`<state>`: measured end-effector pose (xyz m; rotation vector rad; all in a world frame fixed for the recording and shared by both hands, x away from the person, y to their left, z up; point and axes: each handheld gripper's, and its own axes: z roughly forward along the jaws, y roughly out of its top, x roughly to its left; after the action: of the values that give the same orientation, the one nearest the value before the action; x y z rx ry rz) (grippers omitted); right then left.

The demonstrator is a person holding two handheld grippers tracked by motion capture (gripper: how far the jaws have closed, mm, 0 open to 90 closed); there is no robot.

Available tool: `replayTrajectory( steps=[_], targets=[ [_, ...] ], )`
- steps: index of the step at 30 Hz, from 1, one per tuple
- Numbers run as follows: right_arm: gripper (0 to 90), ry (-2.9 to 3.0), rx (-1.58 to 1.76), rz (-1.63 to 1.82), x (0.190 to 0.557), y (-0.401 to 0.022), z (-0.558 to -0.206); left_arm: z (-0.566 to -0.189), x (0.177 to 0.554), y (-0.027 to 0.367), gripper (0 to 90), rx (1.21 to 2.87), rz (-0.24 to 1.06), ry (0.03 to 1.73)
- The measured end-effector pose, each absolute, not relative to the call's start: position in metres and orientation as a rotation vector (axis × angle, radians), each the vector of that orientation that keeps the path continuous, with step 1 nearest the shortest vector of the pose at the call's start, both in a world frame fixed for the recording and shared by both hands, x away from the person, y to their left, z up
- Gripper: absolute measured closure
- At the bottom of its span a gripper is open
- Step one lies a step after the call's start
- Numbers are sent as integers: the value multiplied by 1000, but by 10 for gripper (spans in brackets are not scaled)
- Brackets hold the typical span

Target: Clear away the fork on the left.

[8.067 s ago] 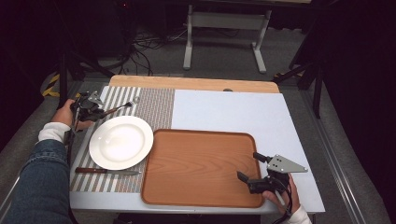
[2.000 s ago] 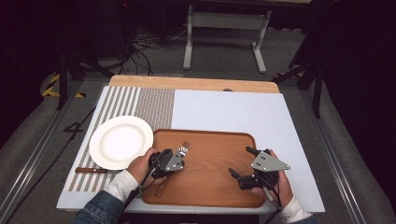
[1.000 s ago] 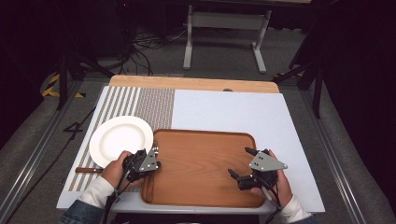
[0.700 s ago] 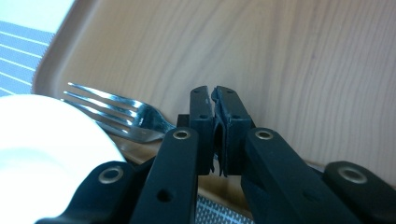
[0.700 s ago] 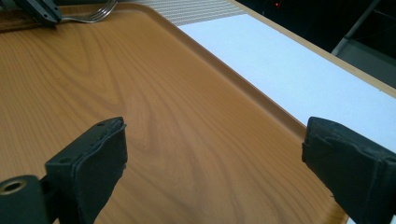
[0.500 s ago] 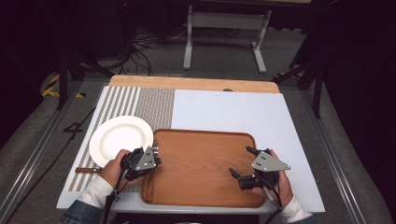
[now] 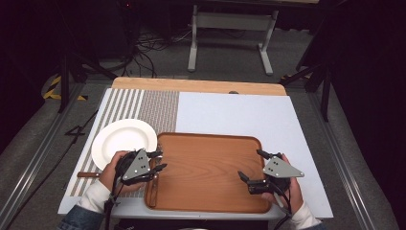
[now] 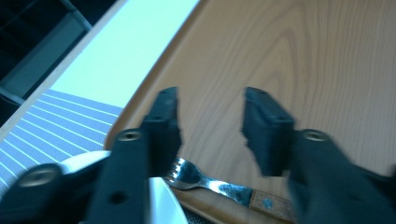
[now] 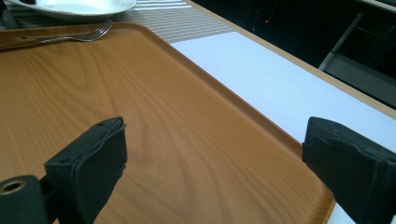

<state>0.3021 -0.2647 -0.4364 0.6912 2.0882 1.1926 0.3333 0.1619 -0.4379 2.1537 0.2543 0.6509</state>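
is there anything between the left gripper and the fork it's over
Nothing visible. The left gripper has just been opening its jaws, and the fork lies bare just below them on the tray's edge beside the plate.

Light: overhead, bright on the white table [image 7: 249,115]; surroundings stayed dark.
Glare: sheen on the fork [image 8: 205,181].
Blur: the left gripper [image 8: 210,126] view was soft and smeared.

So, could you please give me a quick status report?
Left gripper just opened, empty. Fork lying on tray edge beside plate. Right gripper open, idle.
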Motion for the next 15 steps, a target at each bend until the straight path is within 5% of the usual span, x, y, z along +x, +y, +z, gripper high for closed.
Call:
replayTrajectory(
  steps=[9,15],
  targets=[
    [72,2059,707,1196,297,-271,-436,-439,323,177,254,2076,705,342],
    [72,2048,697,1201,295,-271,-437,-446,318,196,166,2001,676,414]
  ],
)
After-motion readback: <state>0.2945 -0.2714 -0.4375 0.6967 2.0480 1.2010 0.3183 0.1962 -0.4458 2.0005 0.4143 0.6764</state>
